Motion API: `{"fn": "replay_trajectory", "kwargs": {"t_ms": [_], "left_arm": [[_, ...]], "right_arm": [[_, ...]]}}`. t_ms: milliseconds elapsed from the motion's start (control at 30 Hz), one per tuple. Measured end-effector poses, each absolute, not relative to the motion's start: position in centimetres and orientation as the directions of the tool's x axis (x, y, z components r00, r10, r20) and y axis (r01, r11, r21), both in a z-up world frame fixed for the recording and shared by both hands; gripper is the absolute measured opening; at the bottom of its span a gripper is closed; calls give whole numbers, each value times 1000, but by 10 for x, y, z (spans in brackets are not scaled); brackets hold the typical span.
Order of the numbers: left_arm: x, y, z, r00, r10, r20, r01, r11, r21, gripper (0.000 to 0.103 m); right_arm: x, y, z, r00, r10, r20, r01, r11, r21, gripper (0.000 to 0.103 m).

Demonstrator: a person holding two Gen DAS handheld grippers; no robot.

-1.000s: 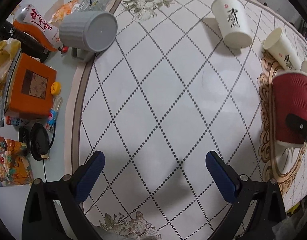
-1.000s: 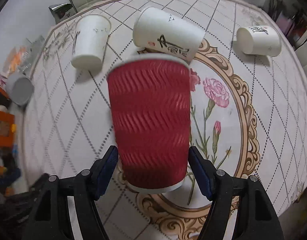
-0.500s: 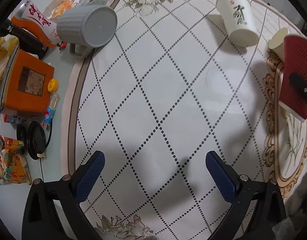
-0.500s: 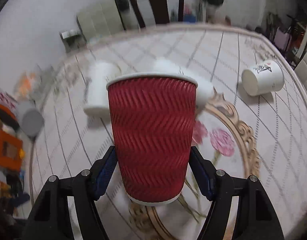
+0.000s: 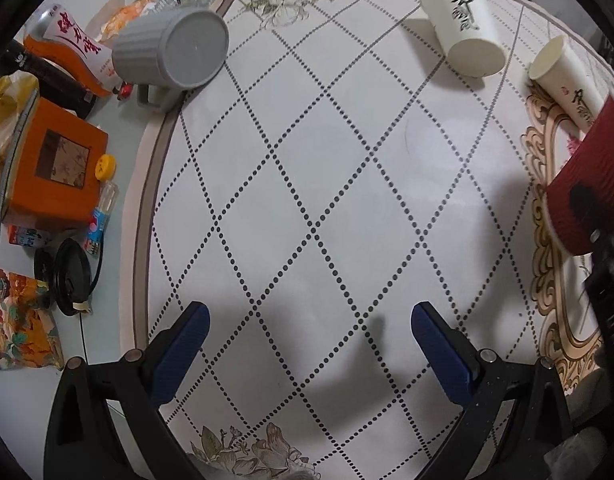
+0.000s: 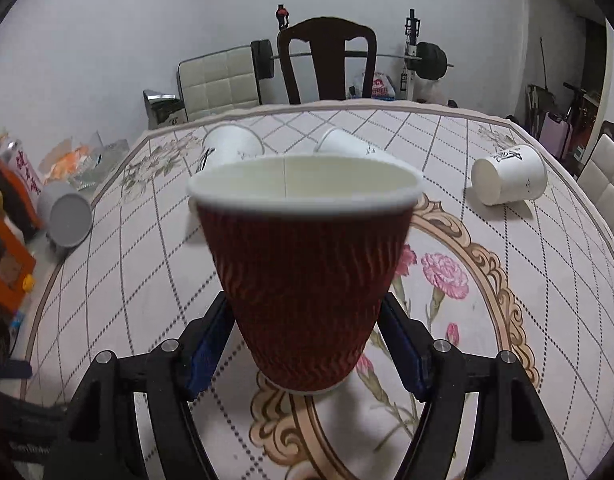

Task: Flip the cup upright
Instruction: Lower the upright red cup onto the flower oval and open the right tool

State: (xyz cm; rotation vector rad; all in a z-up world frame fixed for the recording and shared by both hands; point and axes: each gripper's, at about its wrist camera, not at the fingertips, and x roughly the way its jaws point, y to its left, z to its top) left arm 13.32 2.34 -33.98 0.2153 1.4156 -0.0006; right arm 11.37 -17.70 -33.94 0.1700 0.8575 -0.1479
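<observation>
Red ripple-wall paper cup [image 6: 307,280] mouth-up, clamped in right gripper [image 6: 307,344] above tablecloth [image 6: 547,280]; left gripper [image 5: 307,328] spread wide, holding nothing.

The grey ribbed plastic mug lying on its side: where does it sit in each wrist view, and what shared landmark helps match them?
Left wrist view: grey ribbed plastic mug at upper left, base toward the camera, on the tablecloth edge.
Right wrist view: same mug at far left, mid-height.
Shared landmark: the red ribbed paper cup in the right gripper.
</observation>
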Motion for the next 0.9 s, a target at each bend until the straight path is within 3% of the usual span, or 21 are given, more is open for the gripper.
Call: {"fn": "replay_trajectory", "kwargs": {"t_ms": [100,500,900], "left_arm": [[129,21,-330,181,120,-976,131,981,145,103],[90,8,-281,264,98,-960,132,982,136,103],[-4,-13,-170,439,61,-896,110,986,121,103]], "right_arm": [[106,-178,-340,617,-64,-785,203,976,79,76],[60,-191,-314,534,-125,-836,249,968,14,99],[-42,-217,-188,582,-190,-791,248,967,-50,103]]}}
